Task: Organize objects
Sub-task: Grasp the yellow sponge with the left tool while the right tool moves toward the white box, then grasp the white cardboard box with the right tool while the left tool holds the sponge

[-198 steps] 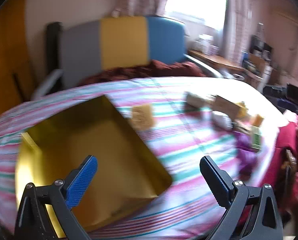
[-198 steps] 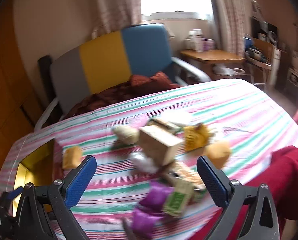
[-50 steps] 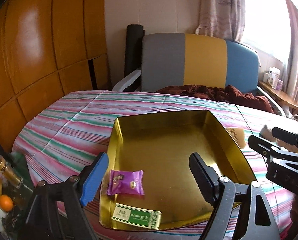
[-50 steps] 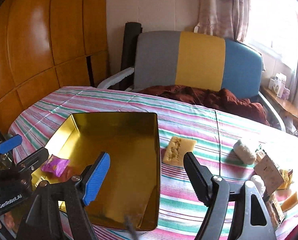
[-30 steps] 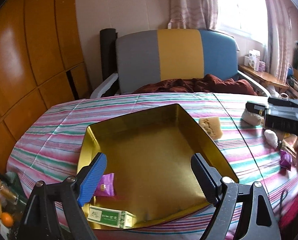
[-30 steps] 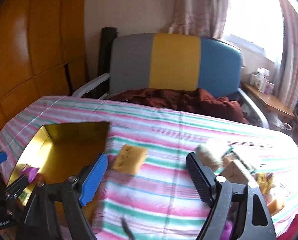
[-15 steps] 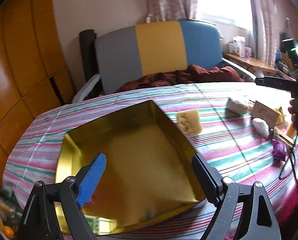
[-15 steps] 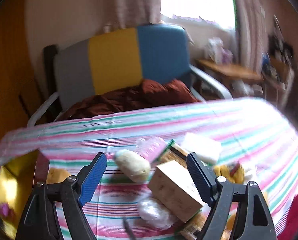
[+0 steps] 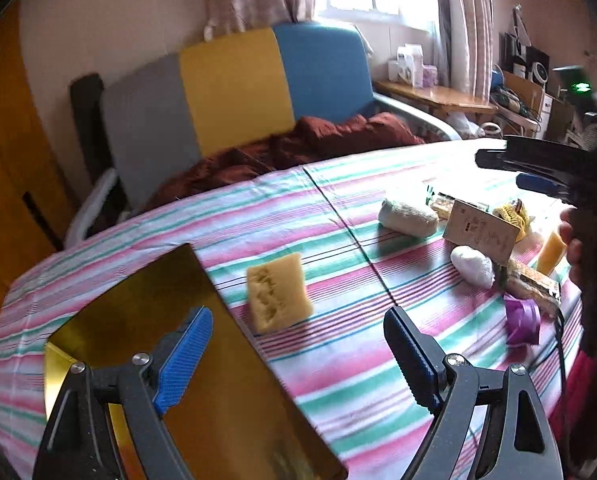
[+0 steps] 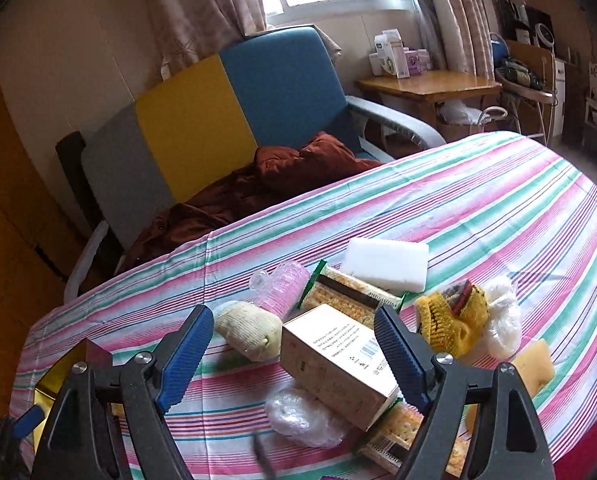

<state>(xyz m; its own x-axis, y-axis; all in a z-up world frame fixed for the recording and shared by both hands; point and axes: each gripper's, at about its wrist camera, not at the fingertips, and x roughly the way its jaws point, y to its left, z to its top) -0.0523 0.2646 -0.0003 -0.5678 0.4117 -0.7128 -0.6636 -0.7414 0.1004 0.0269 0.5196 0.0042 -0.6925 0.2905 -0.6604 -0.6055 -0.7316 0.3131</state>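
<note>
My left gripper (image 9: 298,354) is open over the right rim of the gold tray (image 9: 138,316), with nothing between its fingers. A yellow sponge (image 9: 278,298) lies on the striped cloth just ahead of it. My right gripper (image 10: 294,346) is open above a heap of items. A tan carton (image 10: 338,364) sits right in front of its jaws, untouched. Around the carton lie a cream roll (image 10: 248,330), a cracker pack (image 10: 350,294), a white block (image 10: 384,264), a yellow net scrubber (image 10: 452,322) and a plastic-wrapped ball (image 10: 298,416). A purple packet (image 9: 520,322) shows in the left wrist view.
The table wears a pink, green and white striped cloth (image 10: 478,200). Behind it stands a grey, yellow and blue armchair (image 10: 226,120) with a dark red garment on its seat. A wooden side table (image 10: 430,82) with boxes stands by the window. A person's hand (image 9: 574,248) holds the right gripper.
Both grippers have swung right, away from the tray. The left one now faces the yellow sponge; the right one has settled over the heap with the tan carton. Both stayed open.
</note>
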